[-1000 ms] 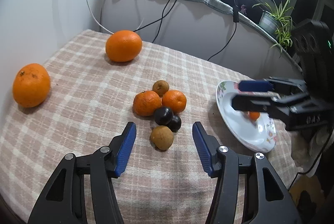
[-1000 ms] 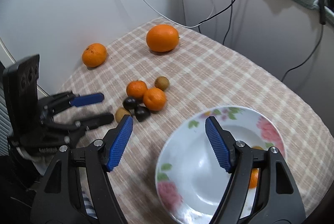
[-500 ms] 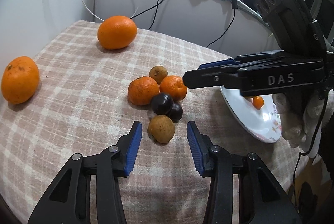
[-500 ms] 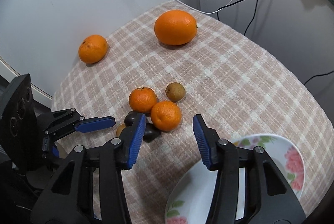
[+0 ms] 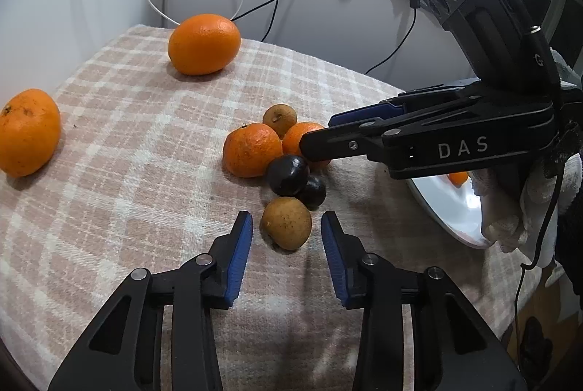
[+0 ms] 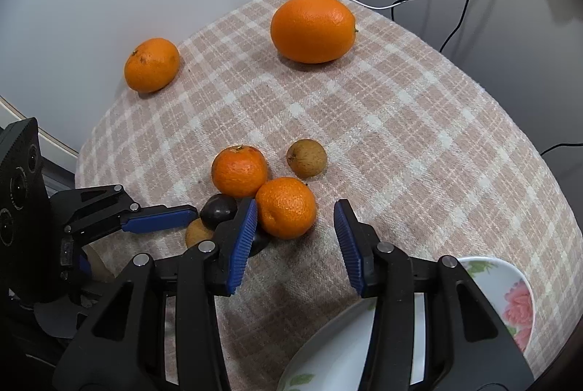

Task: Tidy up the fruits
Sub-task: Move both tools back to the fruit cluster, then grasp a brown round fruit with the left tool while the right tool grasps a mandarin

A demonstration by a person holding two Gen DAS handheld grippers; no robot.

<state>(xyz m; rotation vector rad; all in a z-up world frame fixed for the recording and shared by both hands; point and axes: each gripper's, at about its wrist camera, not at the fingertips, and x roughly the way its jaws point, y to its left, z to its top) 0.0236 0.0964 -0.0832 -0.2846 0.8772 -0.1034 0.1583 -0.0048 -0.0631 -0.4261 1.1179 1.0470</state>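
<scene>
A cluster of small fruit lies mid-table: two mandarins (image 5: 252, 150) (image 6: 286, 207), two dark plums (image 5: 288, 174), and two brown fruits (image 5: 286, 222) (image 6: 306, 158). My left gripper (image 5: 287, 224) is open with the near brown fruit between its fingertips. My right gripper (image 6: 295, 216) is open around the nearer mandarin, its left pad close against it; it also shows in the left wrist view (image 5: 328, 139). A flowered white plate (image 6: 510, 296) holds a small orange fruit (image 5: 458, 177).
A large orange (image 5: 204, 44) sits at the far edge and another orange (image 5: 28, 132) at the left edge of the checked tablecloth (image 5: 120, 150). Cables hang down the wall behind. The plate sits at the table's right edge.
The right gripper moved from over the plate to the fruit cluster and now straddles a mandarin. The left gripper moved forward around the brown fruit and narrowed.
</scene>
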